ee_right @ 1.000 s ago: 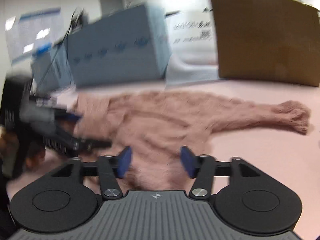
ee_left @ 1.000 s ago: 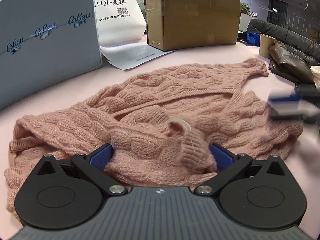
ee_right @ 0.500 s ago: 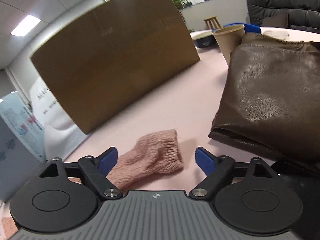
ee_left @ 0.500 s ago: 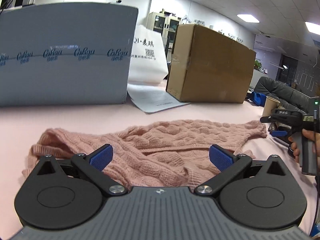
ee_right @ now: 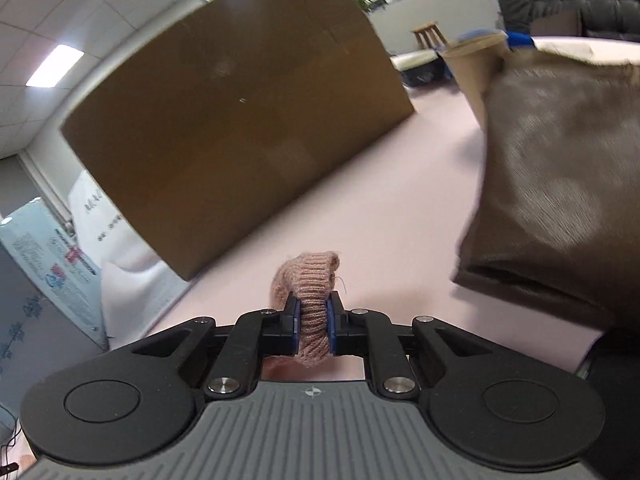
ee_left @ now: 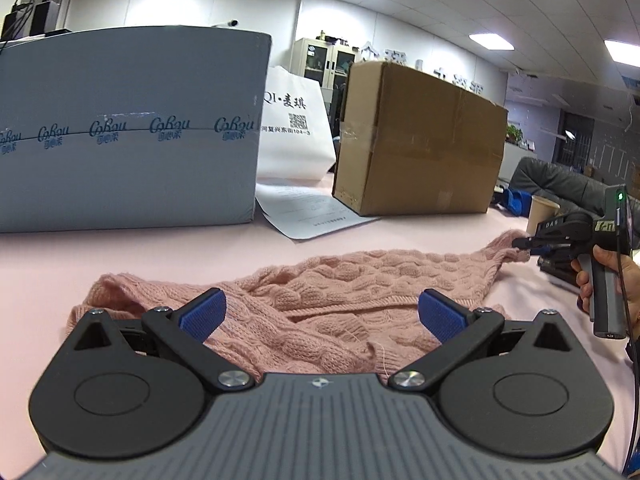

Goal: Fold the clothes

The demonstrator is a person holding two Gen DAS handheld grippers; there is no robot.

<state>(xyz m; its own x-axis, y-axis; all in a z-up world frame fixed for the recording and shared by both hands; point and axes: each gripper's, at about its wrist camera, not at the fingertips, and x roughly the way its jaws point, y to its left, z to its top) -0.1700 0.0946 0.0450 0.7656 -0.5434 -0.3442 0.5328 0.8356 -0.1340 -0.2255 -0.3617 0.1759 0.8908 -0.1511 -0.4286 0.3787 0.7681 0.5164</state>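
Note:
A pink cable-knit sweater [ee_left: 360, 280] lies crumpled on the pink table [ee_left: 160, 256]. My left gripper [ee_left: 322, 314] is open and empty, low over the sweater's near part. One sleeve stretches to the right, where my right gripper [ee_left: 520, 243] pinches its end. In the right wrist view my right gripper [ee_right: 313, 322] is shut on the ribbed sleeve cuff [ee_right: 310, 276], which bulges out past the blue pads [ee_right: 295, 322].
A grey carton [ee_left: 128, 132], a white bag [ee_left: 292, 124] with a paper sheet [ee_left: 312, 216] and a brown cardboard box [ee_left: 416, 144] stand along the back. A folded brown leather garment [ee_right: 560, 184] and a paper cup [ee_right: 472, 68] lie close to the right of the cuff.
My right gripper has closed on the sleeve cuff that lay between its open jaws. My left gripper has drawn back and stayed open; the view tilted up from the sweater.

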